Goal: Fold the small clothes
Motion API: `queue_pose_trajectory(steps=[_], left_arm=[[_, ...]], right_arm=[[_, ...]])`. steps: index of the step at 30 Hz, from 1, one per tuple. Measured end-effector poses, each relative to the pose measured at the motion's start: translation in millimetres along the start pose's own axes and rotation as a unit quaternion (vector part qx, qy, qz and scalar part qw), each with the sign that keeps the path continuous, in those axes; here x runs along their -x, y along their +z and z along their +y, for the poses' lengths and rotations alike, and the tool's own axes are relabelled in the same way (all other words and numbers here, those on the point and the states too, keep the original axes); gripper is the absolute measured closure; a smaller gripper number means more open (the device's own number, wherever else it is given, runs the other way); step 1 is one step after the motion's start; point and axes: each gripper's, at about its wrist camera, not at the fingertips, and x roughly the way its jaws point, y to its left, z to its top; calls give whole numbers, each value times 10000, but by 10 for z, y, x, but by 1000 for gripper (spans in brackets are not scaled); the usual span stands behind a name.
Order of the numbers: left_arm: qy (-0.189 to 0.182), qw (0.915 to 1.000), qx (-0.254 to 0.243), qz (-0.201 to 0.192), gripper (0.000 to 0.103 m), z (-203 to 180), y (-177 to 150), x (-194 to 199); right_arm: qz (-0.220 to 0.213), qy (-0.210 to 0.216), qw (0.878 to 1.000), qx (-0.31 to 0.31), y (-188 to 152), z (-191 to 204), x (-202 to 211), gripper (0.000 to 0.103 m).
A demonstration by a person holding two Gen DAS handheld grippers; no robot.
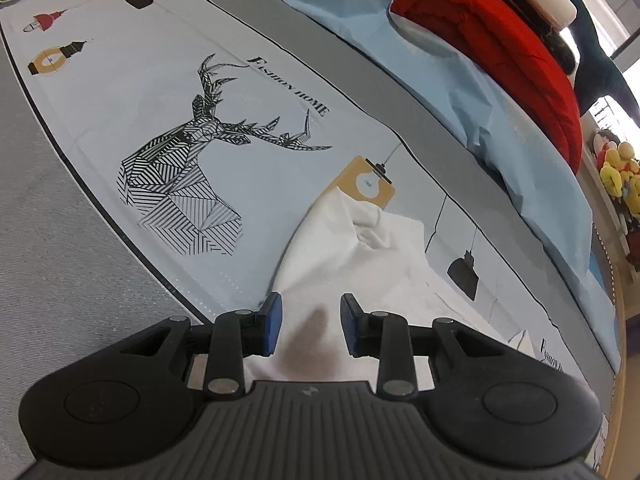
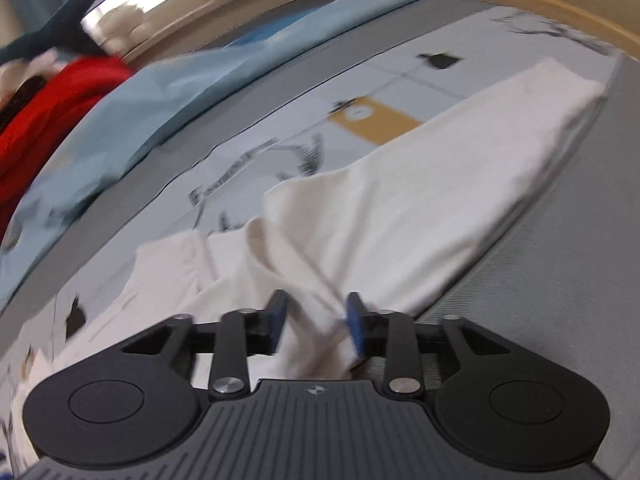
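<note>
So here's where I'm at. The white garment (image 2: 420, 184) is lying on the printed mat (image 1: 120, 92), partly spilling off its edge toward the grey bed surface (image 2: 540, 300). It's long and half-flattened, with a bunched, rumpled end closest to my right gripper (image 2: 316, 320).

Right gripper: jaws are spread fairly wide, and a twisted ridge of the cloth runs up between them. The fabric looks like it's brushing the right-hand pad, but the jaws aren't pinched on it, so I'd call that not held. That view is smeared with motion blur, so take it with salt.

Left gripper (image 1: 310, 320): jaws also apart, nothing between them but the flat cloth underneath. It's hovering just over the garment, and I can't tell if the tips touch it.

What worries me:
- If I close the right jaws on that twisted ridge, I'll probably grab several layers at once and drag the whole bunch instead of one edge. Messy fold.
- The mat looks slippery, so a one-sided pull could slide the garment off toward the grey side.
- A low left gripper might snag the mat along with the cloth.
</note>
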Motion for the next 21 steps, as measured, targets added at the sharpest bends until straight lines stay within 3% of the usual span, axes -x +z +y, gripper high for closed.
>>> queue_pose_trajectory(steps=[2,4,5,8,10,15,17,19,21], left_arm=[[19,10000,21,-12,68,5,10,-17],[59,10000,51,-44,68,23,37,-28],[77,9999,80,-61,68,36,52,-36],[87,9999,78,-97,68,36,81,-58],[74,9999,21,-104,68,13,89,-76],[54,9999,-103,-44,68,-38,77,-150],[27,9999,-136,-15,69,-49,71,-189],[-57,9998,-209,32,69,-46,51,-278],[70,9987,-377,343,72,-16,10,-487]], right_arm=[[135,62,9997,205,-19,22,-51,61],[169,-11,9997,165,-38,-10,-38,88],[90,-79,9999,83,-32,-34,-13,94],[-404,-114,9990,-129,15,-41,158,96],[-578,-126,9982,44,22,30,245,96],[-403,-1190,9921,-64,4,-83,151,92],[-678,-1031,9923,-63,25,-63,230,92],[-1056,-543,9927,233,32,45,343,92],[-968,-48,9948,323,44,85,324,90]])
